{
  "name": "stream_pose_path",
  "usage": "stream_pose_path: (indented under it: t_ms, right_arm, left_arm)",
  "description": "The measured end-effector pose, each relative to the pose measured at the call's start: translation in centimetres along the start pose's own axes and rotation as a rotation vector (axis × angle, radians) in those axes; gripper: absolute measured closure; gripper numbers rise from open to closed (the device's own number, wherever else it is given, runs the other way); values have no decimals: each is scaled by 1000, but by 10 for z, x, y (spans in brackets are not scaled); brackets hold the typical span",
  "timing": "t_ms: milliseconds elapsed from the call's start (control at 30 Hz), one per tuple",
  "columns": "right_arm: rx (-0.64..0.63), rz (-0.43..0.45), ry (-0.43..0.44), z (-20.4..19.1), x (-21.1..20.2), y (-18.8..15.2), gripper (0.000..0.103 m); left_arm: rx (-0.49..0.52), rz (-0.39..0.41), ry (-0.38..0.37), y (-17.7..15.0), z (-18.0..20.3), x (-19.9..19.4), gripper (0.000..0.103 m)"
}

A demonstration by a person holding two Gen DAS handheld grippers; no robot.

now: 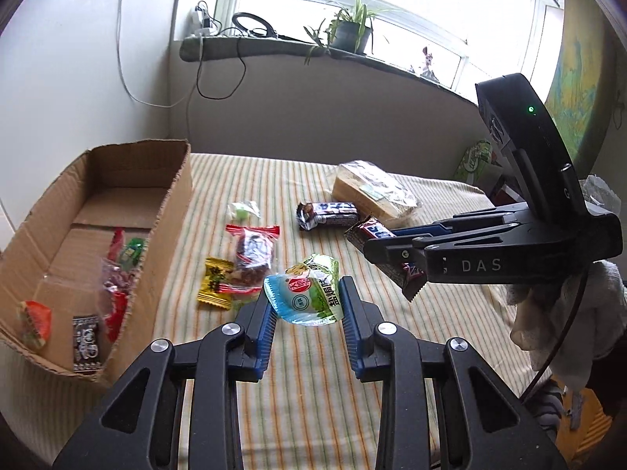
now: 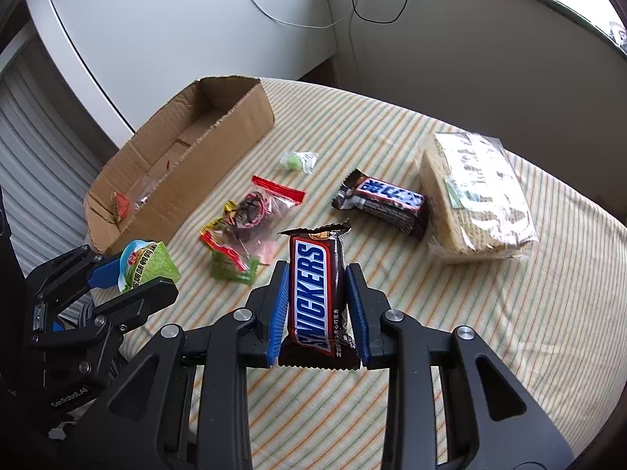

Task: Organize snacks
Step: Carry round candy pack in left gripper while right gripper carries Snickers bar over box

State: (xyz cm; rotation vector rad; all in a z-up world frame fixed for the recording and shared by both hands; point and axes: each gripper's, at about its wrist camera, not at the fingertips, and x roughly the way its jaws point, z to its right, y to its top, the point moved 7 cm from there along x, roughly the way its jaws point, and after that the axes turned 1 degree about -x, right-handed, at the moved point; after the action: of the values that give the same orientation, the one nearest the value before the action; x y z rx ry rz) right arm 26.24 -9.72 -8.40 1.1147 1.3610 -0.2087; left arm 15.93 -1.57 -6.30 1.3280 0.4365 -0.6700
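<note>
Left tongs (image 1: 305,309): black frame, blue ribbed pads, closed down to a narrow gap on a small green-and-blue foil snack packet (image 1: 303,293). The packet sits between the pads, clear of the cloth below.

Right tongs (image 2: 317,305): same build, likewise nearly closed, gripping a brown Snickers chocolate bar (image 2: 313,297) across its width. The bar's far end projects beyond the tips.

Surface: a tabletop under a green-and-orange striped cloth (image 2: 431,313).

Just beyond the left tongs lie a yellow wrapped candy (image 1: 217,282) and a clear red-edged bag of dark dried fruit (image 1: 252,252), touching one another. Farther on, a small pale green wrapped sweet (image 1: 243,211). Ahead of the right tongs, a second dark chocolate bar with a blue-and-white label (image 2: 382,201) lies against a large clear pack of beige wafers (image 2: 476,196).

To the left of both tongs stands an open brown cardboard box (image 1: 164,203), already holding several red, green and black wrapped items. Its near wall is low and ragged.

Assessment: both pickups appear complete; the step in hand is the carry to the box. The next move calls for swinging each load leftward over the box rim, then opening the pads inside the walls. The left tongs are nearer the box and would probably go first, to avoid crossing. Five loose items remain on the cloth.
</note>
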Motion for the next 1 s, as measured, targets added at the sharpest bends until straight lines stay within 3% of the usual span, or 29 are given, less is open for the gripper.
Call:
stream_pose_path:
  t_ms: [500, 1000]
  right_arm:
    - [-103, 34, 23, -80, 17, 72, 73]
    - [-136, 9, 41, -119, 69, 120, 73]
  left_arm:
    - [-90, 94, 121, 23, -101, -45, 74]
    - [-157, 90, 206, 30, -177, -47, 74]
